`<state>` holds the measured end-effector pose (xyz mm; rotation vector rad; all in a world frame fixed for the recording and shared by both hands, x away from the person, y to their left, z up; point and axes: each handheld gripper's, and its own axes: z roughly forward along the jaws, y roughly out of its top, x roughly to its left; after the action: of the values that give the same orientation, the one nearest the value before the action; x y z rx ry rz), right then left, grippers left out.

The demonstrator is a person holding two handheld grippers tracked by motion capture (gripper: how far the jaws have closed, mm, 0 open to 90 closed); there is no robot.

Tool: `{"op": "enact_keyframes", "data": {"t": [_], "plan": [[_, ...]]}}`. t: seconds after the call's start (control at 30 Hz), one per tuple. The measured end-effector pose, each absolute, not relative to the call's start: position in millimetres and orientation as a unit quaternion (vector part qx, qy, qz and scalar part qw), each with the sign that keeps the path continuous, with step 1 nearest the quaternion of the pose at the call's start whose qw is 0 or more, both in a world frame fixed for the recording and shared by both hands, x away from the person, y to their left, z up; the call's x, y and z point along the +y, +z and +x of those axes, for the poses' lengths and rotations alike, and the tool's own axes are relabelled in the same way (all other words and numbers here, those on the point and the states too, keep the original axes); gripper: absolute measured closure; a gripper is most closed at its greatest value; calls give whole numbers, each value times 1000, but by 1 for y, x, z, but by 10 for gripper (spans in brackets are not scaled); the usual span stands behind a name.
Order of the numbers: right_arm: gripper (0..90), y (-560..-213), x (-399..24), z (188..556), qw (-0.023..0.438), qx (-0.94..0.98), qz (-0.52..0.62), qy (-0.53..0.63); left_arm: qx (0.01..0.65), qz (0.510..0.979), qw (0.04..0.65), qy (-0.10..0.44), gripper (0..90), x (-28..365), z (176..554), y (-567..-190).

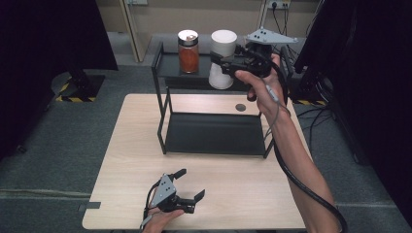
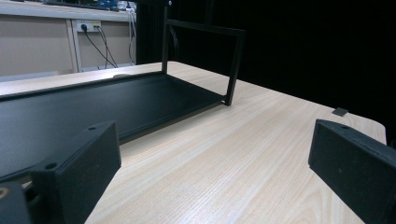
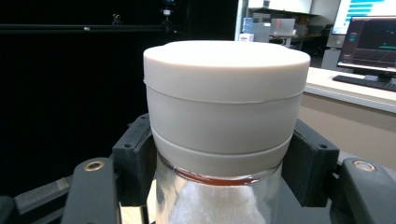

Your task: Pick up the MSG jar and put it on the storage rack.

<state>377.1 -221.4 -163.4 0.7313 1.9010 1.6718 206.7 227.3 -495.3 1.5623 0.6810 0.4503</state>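
Left gripper (image 1: 190, 187): resting low on the pale wooden surface (image 1: 233, 189), jaws spread wide apart with nothing between them. Ahead of those jaws, black metal two-tier rack (image 1: 211, 133), lower tray bare. Right gripper (image 1: 224, 62): raised at the rack's upper shelf, jaws clamped on the clear glass jar with thick white lid (image 3: 226, 107), gripping just under the lid. Beside it, clear glass jar of orange-red contents (image 1: 188, 52), standing upright on the upper shelf.

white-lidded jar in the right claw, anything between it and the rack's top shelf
Nothing visible blocks it. The white-lidded jar, clamped in the right claw, is at the top shelf, with the red-filled jar beside it, apart.
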Motion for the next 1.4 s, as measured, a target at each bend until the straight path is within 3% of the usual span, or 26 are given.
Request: {"op": "enact_keyframes", "data": {"t": [1.4], "plan": [[356, -186, -194, 428, 308, 660, 345, 592, 298, 682, 638, 198, 18, 228, 206, -495]]}}
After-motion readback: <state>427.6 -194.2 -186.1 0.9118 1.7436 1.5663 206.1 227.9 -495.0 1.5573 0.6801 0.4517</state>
